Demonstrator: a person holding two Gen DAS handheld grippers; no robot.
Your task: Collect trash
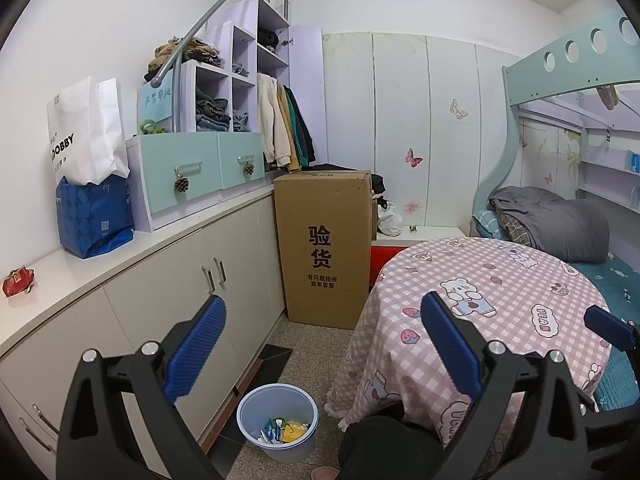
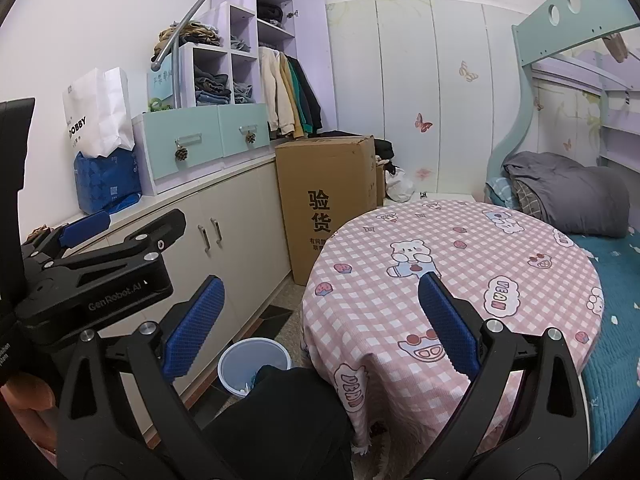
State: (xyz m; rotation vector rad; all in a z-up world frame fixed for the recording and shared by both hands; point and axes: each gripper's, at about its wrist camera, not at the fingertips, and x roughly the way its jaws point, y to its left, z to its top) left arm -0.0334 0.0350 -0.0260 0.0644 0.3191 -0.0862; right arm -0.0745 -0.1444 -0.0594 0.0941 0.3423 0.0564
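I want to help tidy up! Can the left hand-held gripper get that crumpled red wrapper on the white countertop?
Probably yes. The left hand-held gripper is open and holds nothing, and the crumpled red wrapper lies alone on the white countertop, with nothing on top of it or in front of it.

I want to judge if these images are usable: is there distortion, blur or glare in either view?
Left wrist view: strong fisheye bending, the countertop edge curves and corners are black; lighting soft, no glare; red wrapper at the left edge looks stretched. Right wrist view: same bending; the trash bin is partly hidden by dark clothing; the cardboard box print stays sharp.
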